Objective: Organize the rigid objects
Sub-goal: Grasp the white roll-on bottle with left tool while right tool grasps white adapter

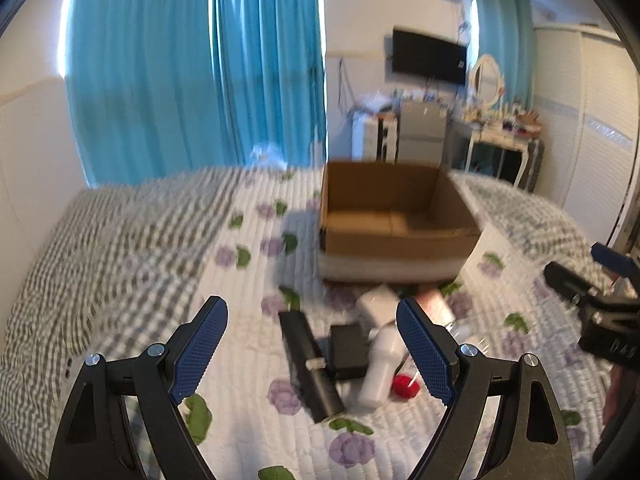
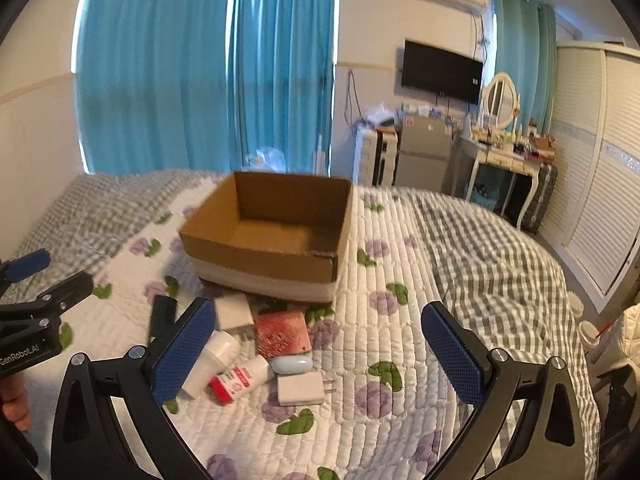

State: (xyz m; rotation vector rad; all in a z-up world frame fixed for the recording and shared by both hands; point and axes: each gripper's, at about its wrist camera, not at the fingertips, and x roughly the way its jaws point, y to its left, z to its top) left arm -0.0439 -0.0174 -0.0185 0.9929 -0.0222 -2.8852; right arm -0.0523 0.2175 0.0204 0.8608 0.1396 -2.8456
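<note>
Both tools, left tool (image 1: 312, 352) and right tool (image 2: 320, 348), are held open above the clutter; first pick pending, cardboard box (image 2: 264, 256) judged the destination.

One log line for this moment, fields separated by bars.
left gripper open, empty | right gripper open, empty | cardboard box empty | items on quilt, none picked

An open cardboard box (image 2: 276, 236) is seen standing near the middle of the quilted bed (image 2: 400, 280), with small items heaped just before its near side: a white charger (image 2: 234, 312), a red packet (image 2: 282, 332), a white bottle (image 2: 212, 360), a pale blue case (image 2: 292, 363) and a flat white adapter (image 2: 301, 389). The right gripper (image 2: 320, 352) is held with its blue-padded fingers (image 2: 182, 354) spread wide above the heap. The left gripper (image 2: 36, 280) is seen at the left edge of the view.
</note>
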